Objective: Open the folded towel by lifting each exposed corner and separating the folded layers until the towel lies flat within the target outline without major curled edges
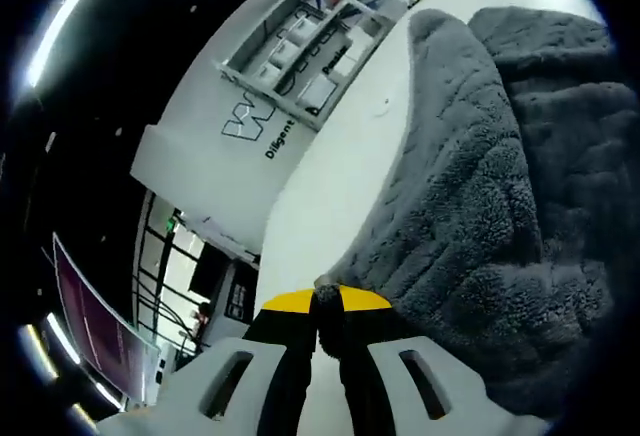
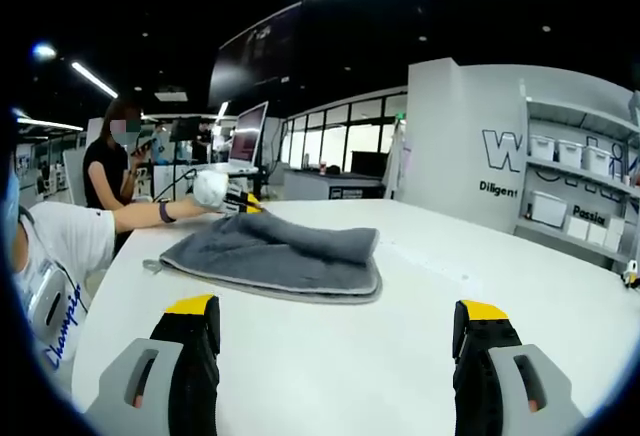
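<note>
Two layers at least in grey towel, folded, lying mid white surface, upper layer bunched into a thick roll toward far side. Thick plush pile, so likely soft, floppy, light-ish, grippy not slippery; prob drapes and sags when lifted, no stiffness to hold shape. Left tongs at far left corner of towel, pinched tight on its edge, yellow tips together. Right tongs wide apart, holding nothing, well back from towel over bare surface. Best hold: thin bound hem at a corner, e.g. near right corner, top layer only. Risk: grabbing both layers, pile dragging on itself.
</note>
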